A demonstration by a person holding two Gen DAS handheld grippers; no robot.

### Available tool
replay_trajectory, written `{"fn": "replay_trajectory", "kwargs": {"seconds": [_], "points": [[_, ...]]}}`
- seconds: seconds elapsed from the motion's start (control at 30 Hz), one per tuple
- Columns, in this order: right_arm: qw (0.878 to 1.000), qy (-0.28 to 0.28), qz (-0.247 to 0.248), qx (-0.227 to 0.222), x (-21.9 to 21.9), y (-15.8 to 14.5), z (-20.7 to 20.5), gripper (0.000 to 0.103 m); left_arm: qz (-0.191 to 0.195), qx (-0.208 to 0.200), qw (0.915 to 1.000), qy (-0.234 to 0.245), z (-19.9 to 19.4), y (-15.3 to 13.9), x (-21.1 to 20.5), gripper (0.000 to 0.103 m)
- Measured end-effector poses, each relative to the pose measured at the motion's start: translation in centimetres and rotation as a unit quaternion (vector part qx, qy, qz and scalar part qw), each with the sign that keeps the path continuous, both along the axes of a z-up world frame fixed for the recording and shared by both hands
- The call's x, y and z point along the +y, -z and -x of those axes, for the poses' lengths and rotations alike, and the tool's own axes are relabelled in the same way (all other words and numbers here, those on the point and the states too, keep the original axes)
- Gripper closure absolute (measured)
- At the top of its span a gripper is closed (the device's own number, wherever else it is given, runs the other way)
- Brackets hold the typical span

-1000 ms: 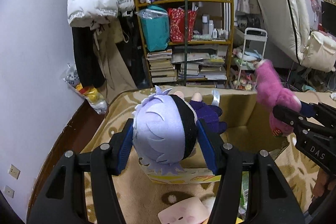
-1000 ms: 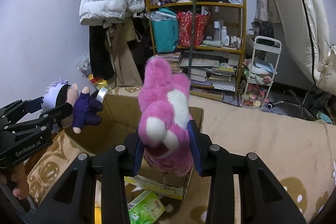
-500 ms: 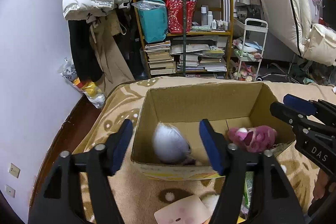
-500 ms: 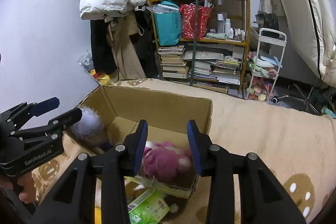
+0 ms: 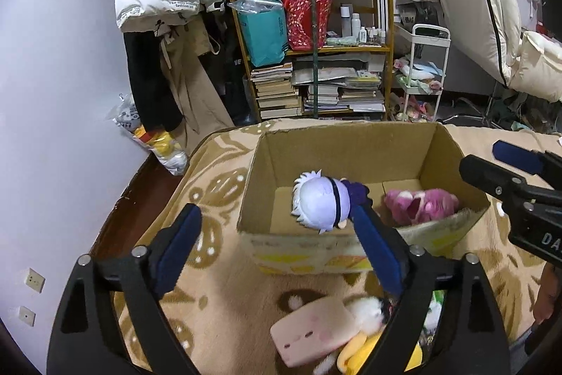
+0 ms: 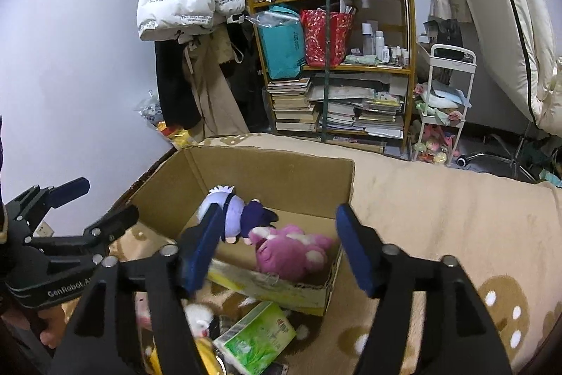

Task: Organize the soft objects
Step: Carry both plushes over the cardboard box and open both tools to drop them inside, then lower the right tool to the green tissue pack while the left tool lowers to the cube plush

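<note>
Both of my hand-held grippers, left (image 5: 277, 248) and right (image 6: 277, 255), are opening with nothing between the jaws. The doll (image 5: 321, 202) and pink plush (image 6: 289, 252) lie inside the box (image 5: 316, 146) (sorted for storage).

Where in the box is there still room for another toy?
Bare cardboard floor shows in the box left of the white-haired doll, against the left wall, and behind both toys along the back wall. The near right corner is crowded by the pink plush. The heap of toys in front of the box is crowded too.
</note>
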State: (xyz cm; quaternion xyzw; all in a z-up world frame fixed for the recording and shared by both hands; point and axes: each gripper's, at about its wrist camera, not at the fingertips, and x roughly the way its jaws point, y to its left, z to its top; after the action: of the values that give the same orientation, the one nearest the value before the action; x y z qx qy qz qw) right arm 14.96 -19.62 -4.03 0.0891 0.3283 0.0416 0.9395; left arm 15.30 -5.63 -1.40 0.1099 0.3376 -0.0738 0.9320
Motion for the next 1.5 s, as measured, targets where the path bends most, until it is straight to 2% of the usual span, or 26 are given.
{"fn": "replay_trajectory", "kwargs": {"seconds": [0.03,0.17,0.67,0.8,1.3,1.5], "points": [[1.0,0.0,-0.001,-0.001,0.1,-0.1,0.3,0.018,-0.002,0.003,1.0,-0.001,0.3,0.0,0.1,0.012],[1.0,0.002,-0.005,0.003,0.3,-0.2,1.4,0.013,-0.005,0.019,0.9998,-0.008,1.0,-0.1,0.6,0.011],[0.999,-0.006,-0.007,0.041,1.3,1.1,3.9,0.012,0.008,0.064,0.9975,-0.029,3.7,0.7,2.8,0.011],[0.998,-0.006,0.004,0.056,1.5,1.7,3.6,0.012,0.004,0.072,0.997,-0.028,3.7,1.2,2.6,0.011],[0.991,0.008,-0.051,0.12,-0.5,5.2,1.2,0.012,-0.004,0.106,0.9941,-0.022,2.4,3.4,2.6,0.011],[0.99,0.003,-0.046,0.136,-0.2,6.4,0.4,0.013,-0.007,0.126,0.9918,-0.018,1.7,4.5,2.3,0.011]]}}
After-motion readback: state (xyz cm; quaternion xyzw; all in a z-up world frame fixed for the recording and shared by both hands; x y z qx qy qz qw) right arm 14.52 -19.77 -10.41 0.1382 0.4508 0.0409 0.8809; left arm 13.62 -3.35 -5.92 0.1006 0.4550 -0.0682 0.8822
